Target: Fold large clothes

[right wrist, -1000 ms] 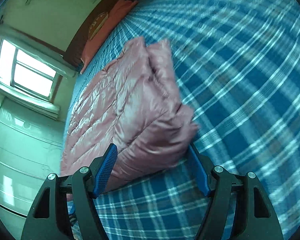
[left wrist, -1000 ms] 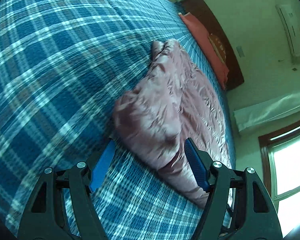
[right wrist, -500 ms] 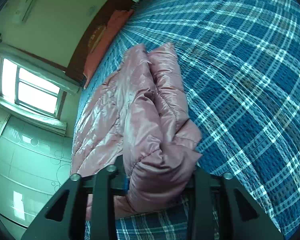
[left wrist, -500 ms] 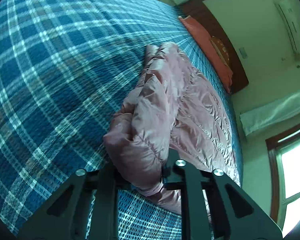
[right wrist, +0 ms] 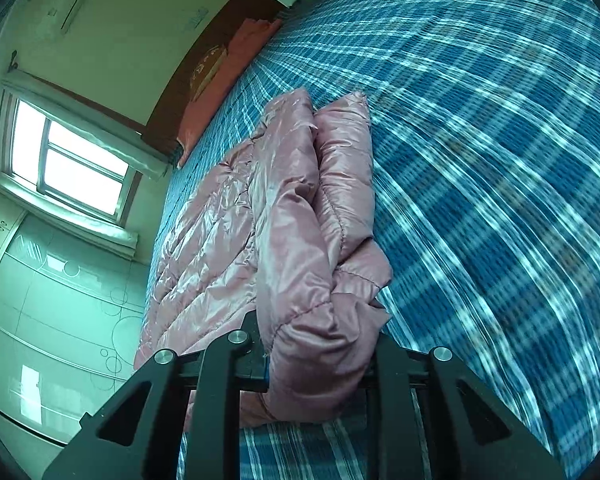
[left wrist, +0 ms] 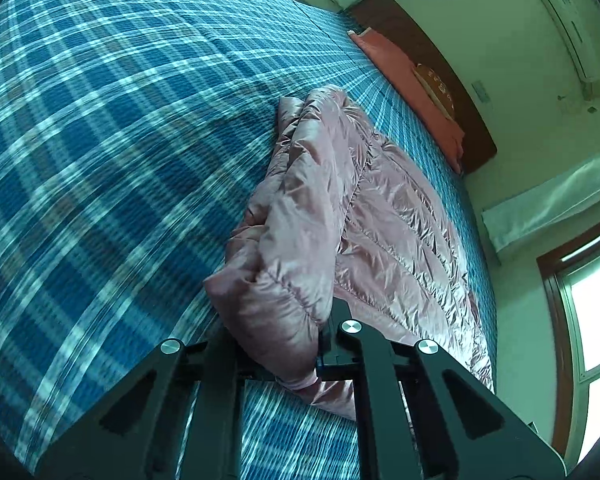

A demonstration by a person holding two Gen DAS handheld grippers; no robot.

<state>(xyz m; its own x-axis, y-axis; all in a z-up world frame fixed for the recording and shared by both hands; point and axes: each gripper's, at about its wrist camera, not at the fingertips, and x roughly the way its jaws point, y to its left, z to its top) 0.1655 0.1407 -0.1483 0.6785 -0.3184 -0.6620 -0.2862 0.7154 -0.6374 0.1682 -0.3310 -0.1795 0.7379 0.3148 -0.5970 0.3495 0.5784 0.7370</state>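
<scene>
Shiny stuff up front: the pink jacket is a glossy, satiny quilted cloth, stitched in puffy channels, crinkled and catching the window light all along its flat panel. In the right wrist view the same jacket shows smooth sheen on the bunched fold, with gathered seams near the cuff. Under it, the bedspread is matt woven cloth, blue plaid with a fine ribbed, textured weave. The left gripper is matt black plastic with bright, polished metal screw heads; the right gripper looks the same. The headboard looks like dark wood with a dull finish. The pillow is soft, matt orange cloth.
</scene>
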